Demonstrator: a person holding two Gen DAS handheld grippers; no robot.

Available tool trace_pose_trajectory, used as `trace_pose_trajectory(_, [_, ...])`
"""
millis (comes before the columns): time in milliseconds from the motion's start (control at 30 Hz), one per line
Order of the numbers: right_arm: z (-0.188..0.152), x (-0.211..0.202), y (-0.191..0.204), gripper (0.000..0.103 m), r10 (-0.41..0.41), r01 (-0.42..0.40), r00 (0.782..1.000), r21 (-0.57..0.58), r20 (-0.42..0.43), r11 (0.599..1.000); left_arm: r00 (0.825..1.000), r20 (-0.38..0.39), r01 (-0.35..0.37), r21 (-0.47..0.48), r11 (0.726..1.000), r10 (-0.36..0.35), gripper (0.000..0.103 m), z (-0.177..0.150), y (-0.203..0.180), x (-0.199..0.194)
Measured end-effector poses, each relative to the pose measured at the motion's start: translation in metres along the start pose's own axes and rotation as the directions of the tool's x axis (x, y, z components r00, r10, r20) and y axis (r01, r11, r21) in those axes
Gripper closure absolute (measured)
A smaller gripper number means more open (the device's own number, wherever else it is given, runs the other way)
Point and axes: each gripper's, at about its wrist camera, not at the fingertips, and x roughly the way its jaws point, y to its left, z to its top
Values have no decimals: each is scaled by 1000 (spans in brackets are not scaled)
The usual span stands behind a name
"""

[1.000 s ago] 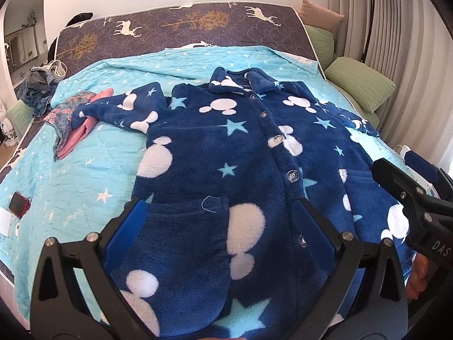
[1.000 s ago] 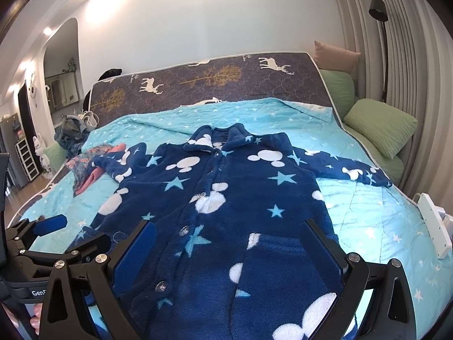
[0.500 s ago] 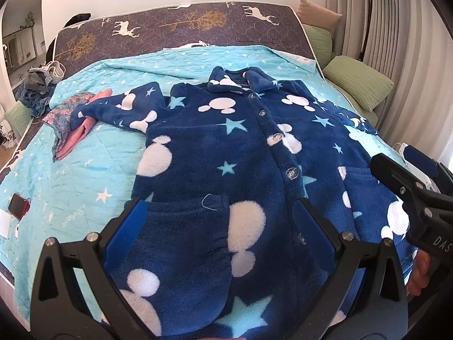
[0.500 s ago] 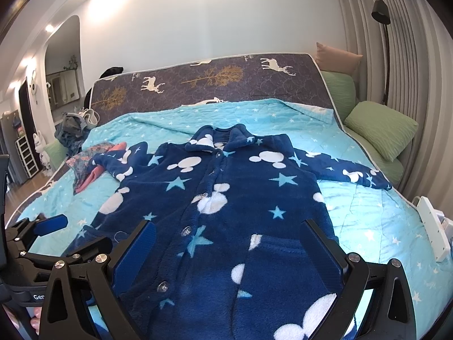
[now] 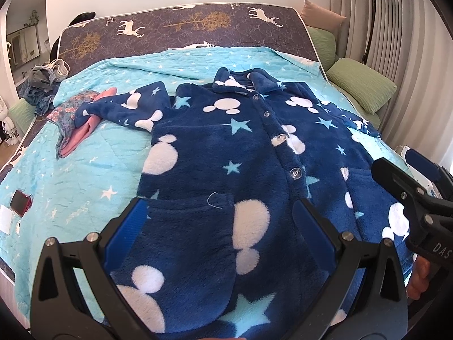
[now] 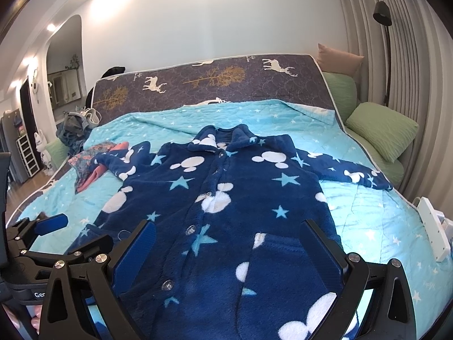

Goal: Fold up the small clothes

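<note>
A navy fleece button-up robe (image 5: 226,153) with white mouse heads and pale blue stars lies flat and face up on the bed, sleeves spread; it also shows in the right wrist view (image 6: 240,198). My left gripper (image 5: 219,226) is open and empty, held above the robe's lower left pocket. My right gripper (image 6: 226,243) is open and empty above the lower right pocket. Each gripper shows at the edge of the other's view: the right gripper (image 5: 407,175) and the left gripper (image 6: 73,235).
The robe lies on a turquoise star quilt (image 5: 93,164). A floral and pink folded garment (image 5: 76,121) lies by the left sleeve. A red phone (image 5: 20,201) sits near the left edge. Green pillows (image 6: 382,130) and a white power strip (image 6: 434,226) are at the right.
Both views have shifted slightly; the robe sits a little lower and closer in the right wrist view. Both grippers stay open and empty.
</note>
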Motion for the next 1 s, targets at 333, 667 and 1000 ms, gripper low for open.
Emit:
trace_pose_trajectory(333, [-4, -3, 7, 0, -5, 5, 1000, -9, -1, 1000, 1000, 4, -4, -1, 1000, 4, 1, -2, 3, 0])
trace_pose_trajectory(667, [-3, -3, 10, 0, -21, 21, 1000, -16, -1, 1000, 1000, 6, 1, -15, 1000, -1, 1, -5, 11, 0])
trace_pose_trajectory(1000, [-4, -2, 13, 0, -33, 33, 999, -24, -4, 999, 1000, 5, 11, -19, 1000, -11, 1, -6, 14, 2])
